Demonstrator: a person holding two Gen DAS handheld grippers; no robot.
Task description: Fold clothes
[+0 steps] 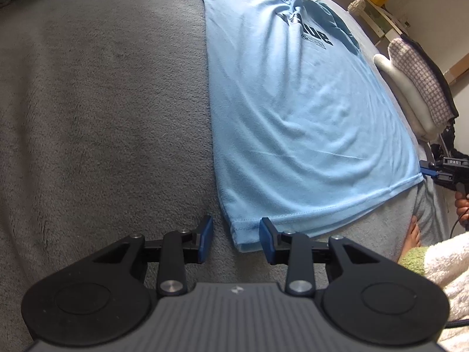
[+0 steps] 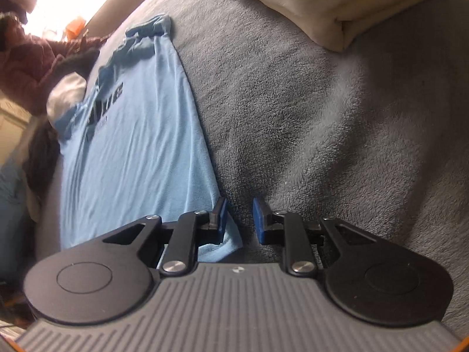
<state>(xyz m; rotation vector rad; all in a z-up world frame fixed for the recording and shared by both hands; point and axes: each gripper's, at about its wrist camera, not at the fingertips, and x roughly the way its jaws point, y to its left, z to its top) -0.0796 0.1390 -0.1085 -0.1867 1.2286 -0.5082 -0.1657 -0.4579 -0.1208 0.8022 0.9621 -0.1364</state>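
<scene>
A light blue T-shirt (image 1: 293,111) with dark lettering lies flat on a grey fleece blanket (image 1: 102,117), its sides folded in to a long strip. My left gripper (image 1: 236,236) is open, its jaws astride the shirt's near hem corner. In the right wrist view the shirt (image 2: 132,152) runs away to the upper left. My right gripper (image 2: 239,220) is open at the other hem corner, with the cloth edge between its jaws. The right gripper also shows in the left wrist view (image 1: 428,171) at the shirt's far hem corner.
A folded cream blanket (image 2: 322,8) lies at the back of the grey blanket (image 2: 322,117). A chair with checked cloth (image 1: 419,79) stands beyond the bed edge. A heap of maroon and dark clothes (image 2: 38,58) lies by the shirt's collar end. The person's fleecy sleeve (image 1: 445,264) is at right.
</scene>
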